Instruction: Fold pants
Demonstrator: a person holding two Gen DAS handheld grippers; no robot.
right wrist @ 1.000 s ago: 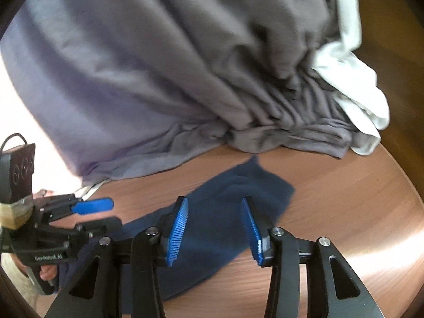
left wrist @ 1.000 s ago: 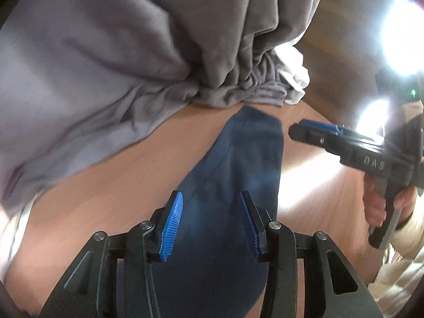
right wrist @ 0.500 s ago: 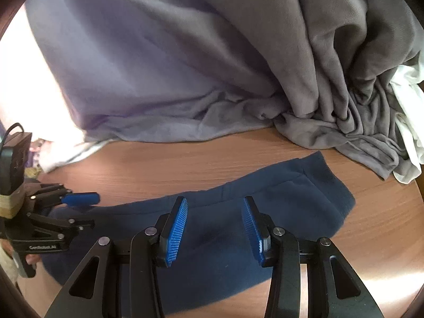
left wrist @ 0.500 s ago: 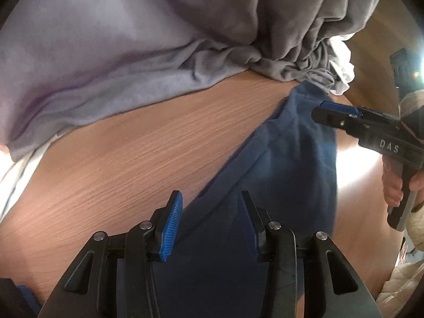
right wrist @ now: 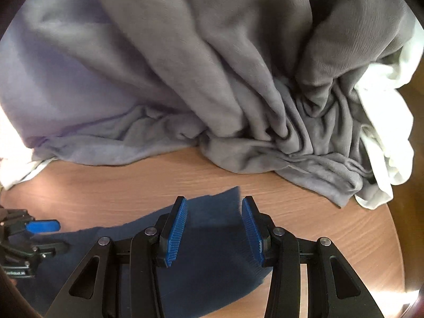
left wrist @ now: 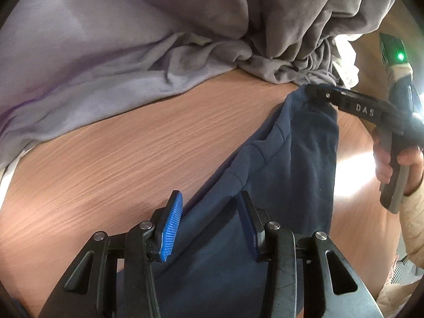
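Observation:
Dark blue pants (left wrist: 291, 175) lie flat on the wooden table (left wrist: 119, 153), running from near my left gripper toward the right one. My left gripper (left wrist: 209, 225) is open, its blue pads on either side of the pants' left edge. My right gripper (right wrist: 214, 228) is open over the far end of the pants (right wrist: 209, 259), the cloth's corner between the pads. In the left wrist view the right gripper (left wrist: 352, 106) is at the pants' far corner. The left gripper shows in the right wrist view (right wrist: 39, 233) at the pants' other end.
A big heap of grey cloth (right wrist: 212, 66) fills the back of the table, with white cloth (right wrist: 384, 132) at its right side. A hand (left wrist: 397, 159) holds the right gripper's handle. Bare wood lies between the heap and the pants.
Both grippers have dropped lower and closer to the pants. The right gripper moved from above the middle of the leg to its far corner. Both stay open.

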